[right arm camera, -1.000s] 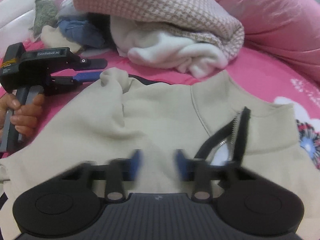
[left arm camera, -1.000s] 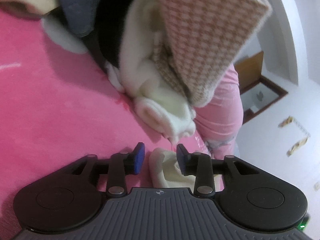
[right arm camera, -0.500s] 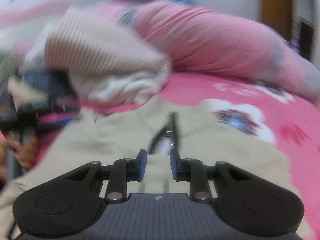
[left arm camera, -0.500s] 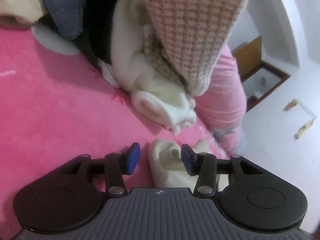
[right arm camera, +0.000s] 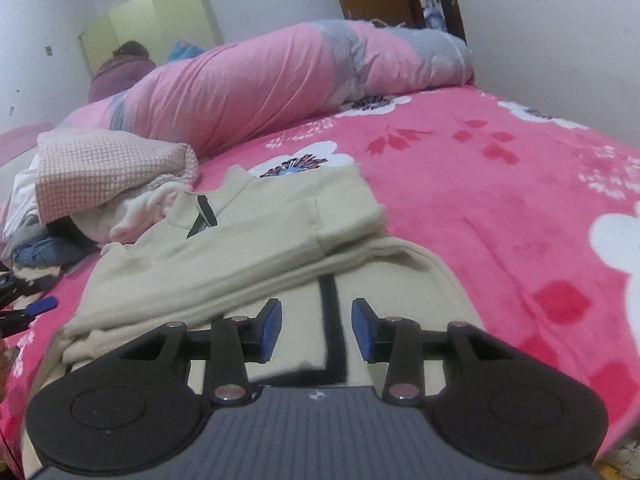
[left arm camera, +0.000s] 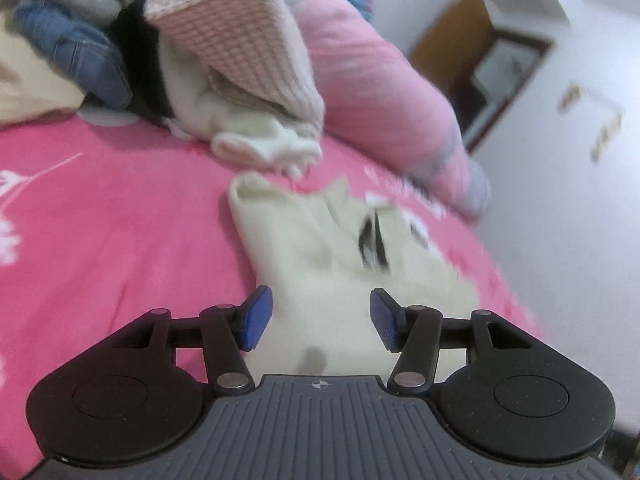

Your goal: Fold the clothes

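Note:
A cream zip-neck sweater (right arm camera: 256, 240) lies flat on the pink floral bedspread (right arm camera: 500, 216), its sleeve folded across the body. In the left wrist view the same sweater (left arm camera: 320, 248) stretches away from me, blurred. My left gripper (left arm camera: 318, 322) hovers above its near edge, jaws opening, nothing between the pads. My right gripper (right arm camera: 316, 330) hangs over the sweater's lower part near a dark seam stripe (right arm camera: 332, 320), jaws opening, the cloth beneath them and not pinched. The left gripper's blue fingertip (right arm camera: 40, 306) shows at the left edge of the right wrist view.
A heap of unfolded clothes (right arm camera: 100, 184), topped by a pink checked garment (left arm camera: 240, 44) with jeans (left arm camera: 76, 56) beside it, lies behind the sweater. A rolled pink duvet (right arm camera: 260, 80) runs along the far side. A person sits beyond it (right arm camera: 120, 68).
Both grippers let go of the sweater and pulled back, their jaws wider than before. The sleeve corner that sat between the left pads now lies flat on the bed. The right view swung rightward.

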Available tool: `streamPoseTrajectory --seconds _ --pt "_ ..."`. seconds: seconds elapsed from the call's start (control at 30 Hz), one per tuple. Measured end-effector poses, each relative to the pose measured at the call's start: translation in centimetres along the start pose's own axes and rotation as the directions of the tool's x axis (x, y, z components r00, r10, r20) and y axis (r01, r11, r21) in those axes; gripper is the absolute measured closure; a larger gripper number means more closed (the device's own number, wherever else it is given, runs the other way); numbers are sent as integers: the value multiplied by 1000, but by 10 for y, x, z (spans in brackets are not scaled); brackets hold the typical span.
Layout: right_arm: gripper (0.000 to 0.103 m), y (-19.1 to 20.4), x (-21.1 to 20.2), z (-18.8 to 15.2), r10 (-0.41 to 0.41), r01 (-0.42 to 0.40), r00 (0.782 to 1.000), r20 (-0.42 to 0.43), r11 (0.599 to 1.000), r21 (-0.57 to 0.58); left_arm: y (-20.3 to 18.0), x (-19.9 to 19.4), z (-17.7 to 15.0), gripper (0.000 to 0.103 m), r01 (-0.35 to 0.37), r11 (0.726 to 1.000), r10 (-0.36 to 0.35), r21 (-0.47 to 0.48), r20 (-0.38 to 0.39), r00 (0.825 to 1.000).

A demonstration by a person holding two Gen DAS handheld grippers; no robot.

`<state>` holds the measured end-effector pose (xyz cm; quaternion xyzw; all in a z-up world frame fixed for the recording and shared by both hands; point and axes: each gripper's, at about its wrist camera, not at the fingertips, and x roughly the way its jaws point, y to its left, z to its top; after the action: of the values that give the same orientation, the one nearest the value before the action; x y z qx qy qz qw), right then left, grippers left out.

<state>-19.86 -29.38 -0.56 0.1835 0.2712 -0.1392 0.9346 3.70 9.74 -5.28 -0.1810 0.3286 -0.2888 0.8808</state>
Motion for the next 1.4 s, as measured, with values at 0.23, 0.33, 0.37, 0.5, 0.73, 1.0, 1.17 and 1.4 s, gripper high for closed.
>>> streamPoseTrajectory --seconds 0.23,0.33,0.37,0.5,0.73,1.0,1.17,1.4 --pt "58 -37 6 -25 -45 46 996 -79 999 5 8 -39 -66 48 -133 986 146 98 -132 980" --pt "57 -45 3 -19 10 -7 997 -79 1000 30 11 -55 -64 48 -152 985 161 78 -132 978" --pt "57 -45 1 -13 26 -24 997 -69 999 31 8 -59 -56 47 -154 985 162 78 -117 980" --pt "54 -41 5 29 140 -140 990 -5 990 25 -16 -49 -8 46 -116 983 125 139 -55 991" --pt "38 0 98 124 416 -414 909 -34 909 46 -66 67 79 34 -53 977 61 208 -28 998" --pt "32 54 300 192 422 -368 879 -223 897 246 -49 236 121 35 -172 979 182 108 -95 979" --pt "29 67 376 196 341 -286 895 -287 934 215 -35 289 125 38 -193 978 201 77 -124 972" --pt "76 84 405 185 341 -303 892 -297 938 167 -30 299 120 94 -166 985 170 50 -100 980"
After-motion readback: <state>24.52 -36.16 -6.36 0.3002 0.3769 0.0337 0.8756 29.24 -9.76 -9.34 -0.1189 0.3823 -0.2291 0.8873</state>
